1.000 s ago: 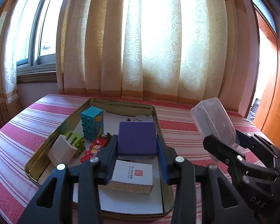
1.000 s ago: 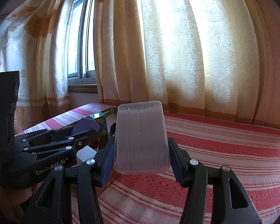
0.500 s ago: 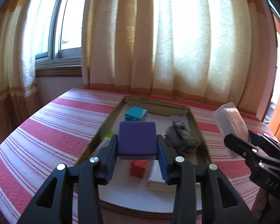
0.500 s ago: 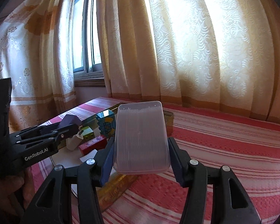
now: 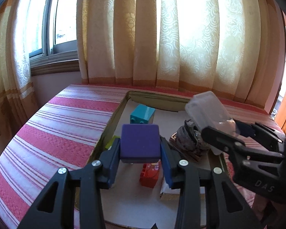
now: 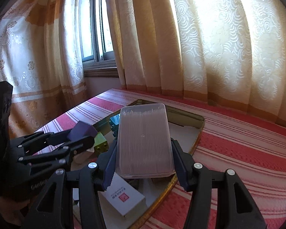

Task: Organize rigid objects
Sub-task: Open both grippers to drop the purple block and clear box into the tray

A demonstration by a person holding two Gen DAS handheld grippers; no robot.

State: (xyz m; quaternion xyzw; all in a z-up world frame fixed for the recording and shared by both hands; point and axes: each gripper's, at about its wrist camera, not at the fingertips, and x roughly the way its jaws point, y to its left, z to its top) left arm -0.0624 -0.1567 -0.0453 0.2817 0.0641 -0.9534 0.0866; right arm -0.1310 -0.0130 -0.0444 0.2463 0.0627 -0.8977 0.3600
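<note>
Purple block (image 5: 140,141), matte and square-faced, sitting clamped between the jaws of the left gripper (image 5: 141,159), hanging over the near left part of the gold-rimmed metal tray (image 5: 112,117). Frosted, ribbed plastic case (image 6: 144,140), smooth and round-cornered, sitting pinched across its width in the right gripper (image 6: 144,164), long axis running forward along the fingers, hovering over the tray's right side. Lying below on the white liner: teal brick (image 5: 142,114), red brick (image 5: 149,174), grey lump (image 5: 188,140), white carton (image 6: 124,197). Judging the left load nearer to open floor for setting down.
</note>
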